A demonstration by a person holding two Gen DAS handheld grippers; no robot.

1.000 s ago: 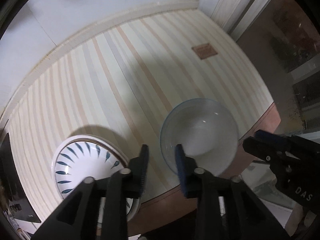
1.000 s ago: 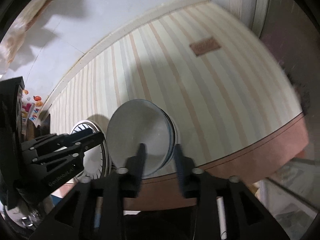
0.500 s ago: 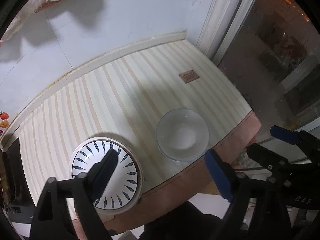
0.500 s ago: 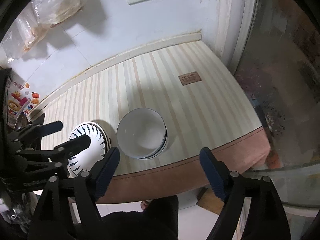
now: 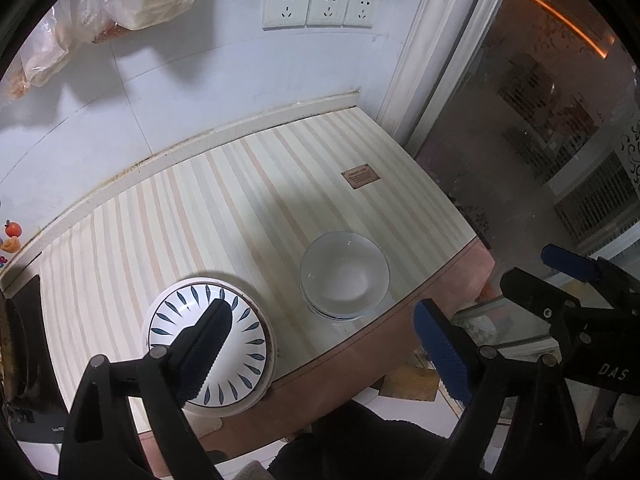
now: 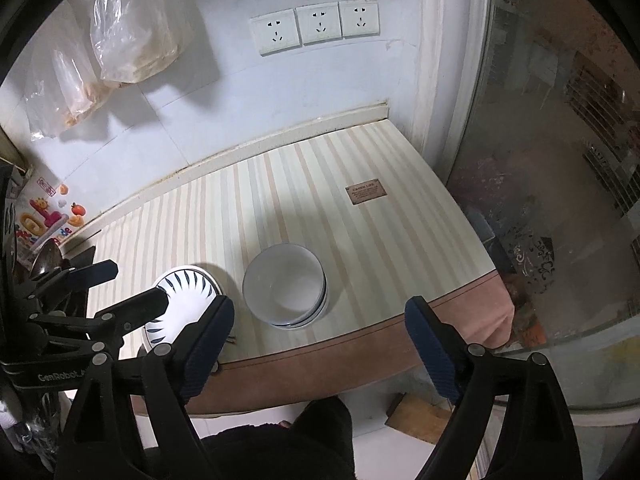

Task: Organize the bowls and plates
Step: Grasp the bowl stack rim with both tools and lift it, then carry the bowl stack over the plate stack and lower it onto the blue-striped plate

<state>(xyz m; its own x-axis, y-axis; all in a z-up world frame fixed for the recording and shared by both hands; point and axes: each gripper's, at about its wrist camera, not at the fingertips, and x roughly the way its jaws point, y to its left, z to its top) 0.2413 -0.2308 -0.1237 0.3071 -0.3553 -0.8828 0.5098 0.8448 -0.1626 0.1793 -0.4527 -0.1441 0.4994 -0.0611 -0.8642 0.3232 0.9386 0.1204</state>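
A stack of plain white bowls point(image 5: 344, 280) point(image 6: 284, 284) stands upright near the front edge of the striped table point(image 5: 240, 208). Left of it rests a white dish with blue leaf marks point(image 5: 208, 344) point(image 6: 184, 296). My left gripper point(image 5: 323, 312) hovers high above both, open, nothing between its fingers. My right gripper point(image 6: 320, 308) hangs equally high over the table's front edge; its jaws are opening and hold nothing. Each gripper shows in the other's view: the right gripper point(image 5: 556, 276) at the right, the left gripper point(image 6: 120, 286) at the left.
A brown label point(image 5: 360, 176) lies on the cloth at the back right. Wall sockets point(image 6: 316, 26) and hanging plastic bags point(image 6: 132, 40) are behind the table. A glass door point(image 6: 560, 200) bounds the right side. A person's dark clothing point(image 6: 280, 440) is below the front edge.
Both grippers were narrow and close to the white bowl's rim; both have opened wide and lifted up and back from the table. The bowl now rests on its stack.
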